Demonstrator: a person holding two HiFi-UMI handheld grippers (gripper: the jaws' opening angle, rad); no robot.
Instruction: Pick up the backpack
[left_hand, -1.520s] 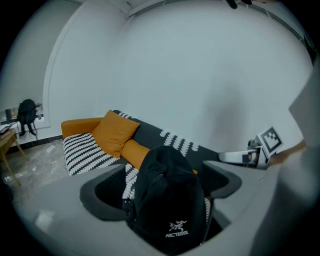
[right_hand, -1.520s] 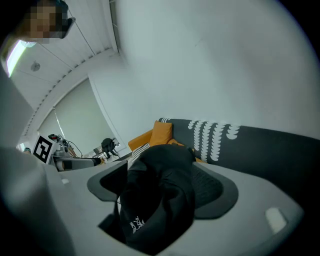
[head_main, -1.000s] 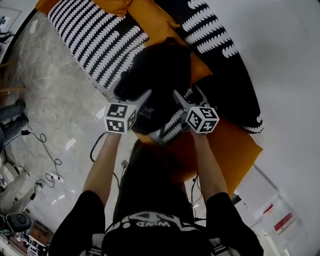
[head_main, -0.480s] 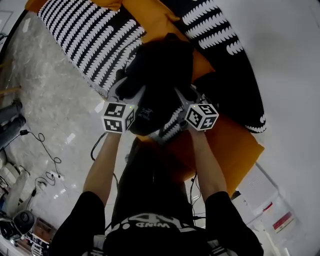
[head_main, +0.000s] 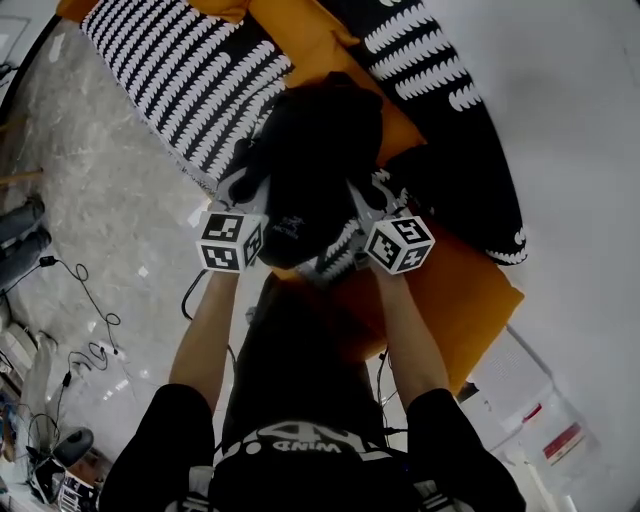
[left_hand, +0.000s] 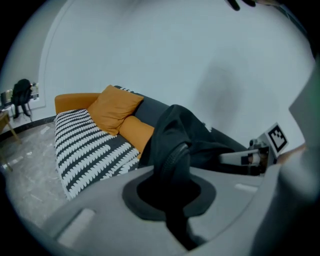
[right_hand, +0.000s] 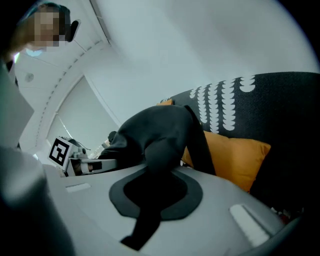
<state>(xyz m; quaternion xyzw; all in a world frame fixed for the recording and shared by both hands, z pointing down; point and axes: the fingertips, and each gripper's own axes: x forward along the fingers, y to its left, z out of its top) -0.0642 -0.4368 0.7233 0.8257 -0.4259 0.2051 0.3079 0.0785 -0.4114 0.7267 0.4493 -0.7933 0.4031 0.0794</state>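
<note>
A black backpack (head_main: 318, 150) lies on the orange sofa (head_main: 470, 290), in front of me in the head view. My left gripper (head_main: 262, 195) is at the backpack's left side. Its jaws are closing and pinch a padded black strap (left_hand: 172, 160) that runs down between them in the left gripper view. My right gripper (head_main: 356, 198) is at the backpack's right side. Its jaws are closing too, clamped on a black strap (right_hand: 161, 155) that hangs out below them. Each gripper shows in the other's view, the right gripper (left_hand: 250, 157) and the left gripper (right_hand: 85, 162), both against the bag.
A black-and-white patterned blanket (head_main: 170, 70) covers the sofa's left part, and a dark patterned throw (head_main: 440, 60) covers its back. Orange cushions (left_hand: 116, 107) sit behind the backpack. Cables (head_main: 90, 300) trail over the marble floor at the left. A white wall is at the right.
Both grippers' jaws stood open beside the backpack and have closed onto it. The right gripper drew slightly back toward me; the backpack has barely shifted.
</note>
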